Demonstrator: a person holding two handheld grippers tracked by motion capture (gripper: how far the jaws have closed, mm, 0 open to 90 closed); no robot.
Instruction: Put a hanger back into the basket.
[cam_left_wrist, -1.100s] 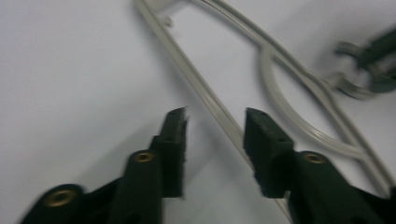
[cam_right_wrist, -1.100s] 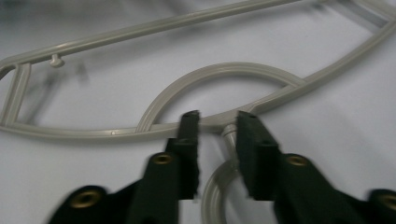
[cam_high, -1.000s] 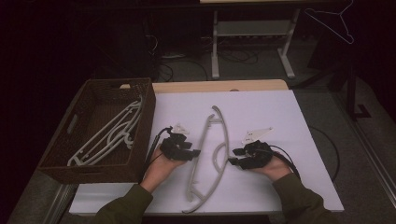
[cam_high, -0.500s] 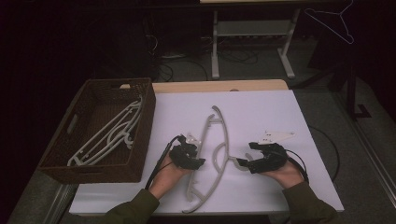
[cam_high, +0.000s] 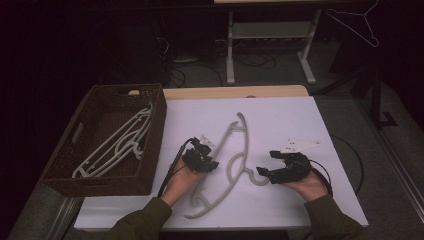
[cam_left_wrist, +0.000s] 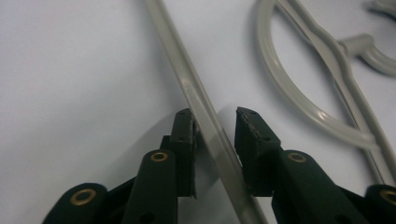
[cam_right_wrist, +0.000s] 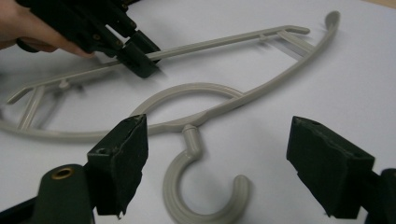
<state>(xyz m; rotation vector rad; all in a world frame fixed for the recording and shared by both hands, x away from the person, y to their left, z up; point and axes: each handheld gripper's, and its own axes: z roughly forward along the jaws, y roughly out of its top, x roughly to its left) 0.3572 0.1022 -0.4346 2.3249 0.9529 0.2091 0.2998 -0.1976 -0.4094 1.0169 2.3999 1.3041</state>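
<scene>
Both tongs have drawn nearer the hanger (cam_high: 231, 159): left tongs (cam_left_wrist: 215, 126) apart astride its bar, right tongs (cam_right_wrist: 215, 163) wide apart before its hook.

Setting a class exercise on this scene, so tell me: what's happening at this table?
A person works a grey plastic hanger lying on the white table. The left claw straddles the hanger's straight bar, jaws not closed on it. The right claw is wide open around the hook. More hangers lie in the wicker basket.

text: none legible | labels: none (brands, numbers neither)
</scene>
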